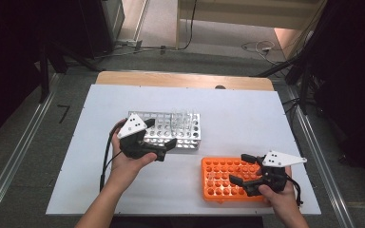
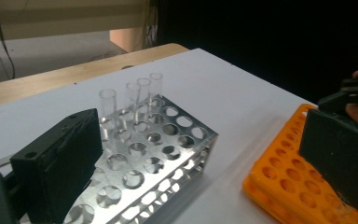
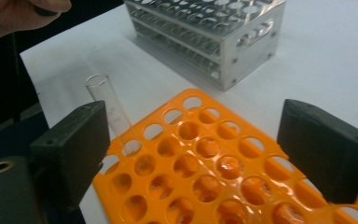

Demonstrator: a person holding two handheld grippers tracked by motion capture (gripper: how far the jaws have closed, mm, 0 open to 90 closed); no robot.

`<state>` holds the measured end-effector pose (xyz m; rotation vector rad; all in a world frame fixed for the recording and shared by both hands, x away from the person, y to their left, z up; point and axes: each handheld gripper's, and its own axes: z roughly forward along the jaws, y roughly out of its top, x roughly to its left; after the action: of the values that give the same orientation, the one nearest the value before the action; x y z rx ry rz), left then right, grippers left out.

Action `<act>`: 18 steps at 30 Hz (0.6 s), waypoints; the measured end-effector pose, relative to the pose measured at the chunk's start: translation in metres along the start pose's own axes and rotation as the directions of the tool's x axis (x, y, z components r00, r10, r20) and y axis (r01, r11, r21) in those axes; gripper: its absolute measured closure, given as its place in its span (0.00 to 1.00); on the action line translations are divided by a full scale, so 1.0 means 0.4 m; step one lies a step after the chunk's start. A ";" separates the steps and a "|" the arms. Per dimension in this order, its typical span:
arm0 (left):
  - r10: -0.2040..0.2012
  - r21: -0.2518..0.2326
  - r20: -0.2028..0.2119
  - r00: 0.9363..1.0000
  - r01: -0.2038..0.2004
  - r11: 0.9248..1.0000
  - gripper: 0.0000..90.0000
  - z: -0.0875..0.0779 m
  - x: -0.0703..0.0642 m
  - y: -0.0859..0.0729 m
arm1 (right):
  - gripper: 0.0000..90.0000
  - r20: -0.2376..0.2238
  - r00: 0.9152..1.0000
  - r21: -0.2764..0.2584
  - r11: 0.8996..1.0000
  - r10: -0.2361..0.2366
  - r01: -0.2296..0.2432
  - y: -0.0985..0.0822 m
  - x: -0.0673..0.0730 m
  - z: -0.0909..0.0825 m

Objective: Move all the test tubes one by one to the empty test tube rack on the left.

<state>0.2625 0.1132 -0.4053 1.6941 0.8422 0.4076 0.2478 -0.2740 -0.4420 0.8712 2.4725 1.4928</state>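
One clear tube [image 3: 109, 109] stood tilted in a corner hole of the orange rack [image 3: 214, 168], at the tabletop's [image 1: 247, 114] near right. The right claw [image 1: 241, 168] hung over that rack, released, the tube just beside one jaw, untouched. The left claw [image 1: 164, 148] was released and empty beside the metal rack [image 1: 168, 129], which held further tubes [image 2: 142, 100] upright at its far end.

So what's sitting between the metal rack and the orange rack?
Nothing: in the high view, only bare white table separates the metal rack from the orange rack.
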 end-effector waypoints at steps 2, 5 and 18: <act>0.005 -0.001 0.013 1.000 -0.005 1.000 0.00 -0.006 -0.013 -0.006 | 0.16 -0.030 0.999 0.019 1.000 -0.012 0.013 -0.002 0.006 0.013; 0.006 -0.003 0.029 1.000 -0.005 1.000 0.00 -0.015 -0.035 -0.020 | 0.21 -0.064 0.998 0.043 0.999 -0.020 0.023 -0.004 0.020 0.031; 0.005 0.017 0.065 0.998 -0.006 1.000 0.00 -0.018 -0.064 -0.047 | 0.58 -0.125 0.991 0.139 0.988 -0.046 0.063 -0.007 0.055 0.079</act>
<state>0.2342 0.1020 -0.4166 1.7164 0.7959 0.3483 0.2406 -0.2390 -0.4562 0.7474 2.6965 1.4056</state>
